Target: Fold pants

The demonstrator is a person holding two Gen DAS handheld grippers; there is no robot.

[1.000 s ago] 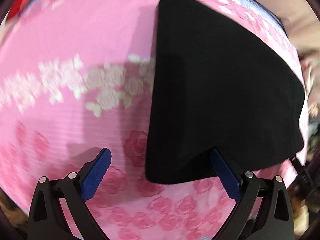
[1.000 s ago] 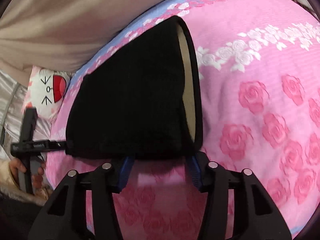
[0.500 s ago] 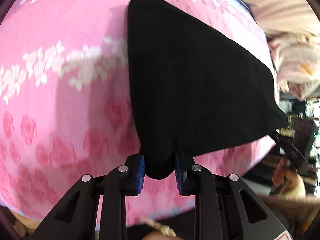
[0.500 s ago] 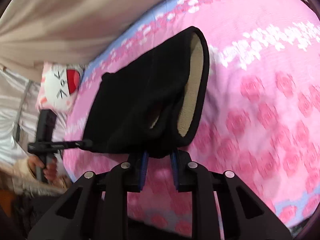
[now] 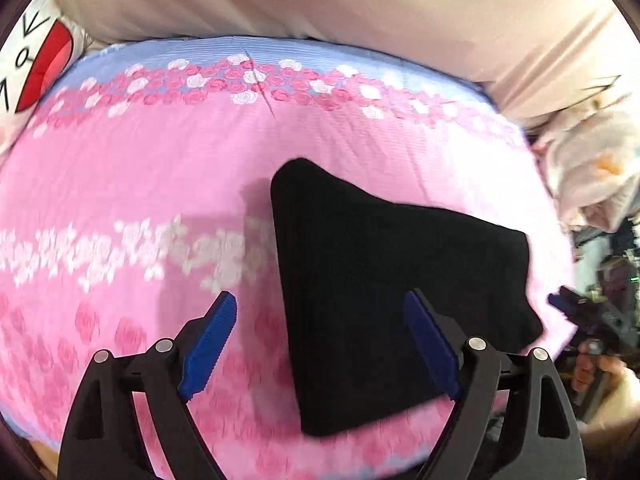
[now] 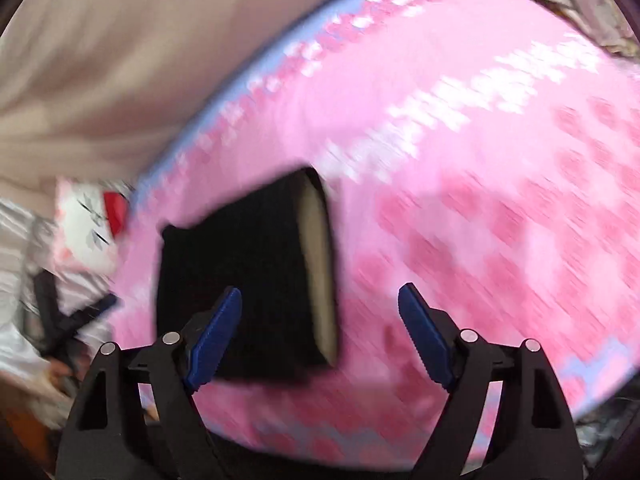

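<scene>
The black pants point(image 5: 384, 280) lie folded into a compact stack on the pink rose-print bedspread point(image 5: 140, 184). Above the pants, the left claw point(image 5: 320, 340) is spreading apart with nothing pinched. The right claw point(image 6: 320, 336) is likewise opening, clear of the pants' tan-lined edge.

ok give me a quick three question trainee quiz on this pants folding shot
1. True or false: the left tongs are clamped on the black pants.
2. What does the folded bundle lie on? A) bare wooden floor B) pink rose-print bedspread C) metal tray
3. In the right wrist view, what colour is the lining at the pants' open edge?

Key: 1 false, both tongs' jaws are opening with nothing pinched; 2 B; 3 beige.
</scene>
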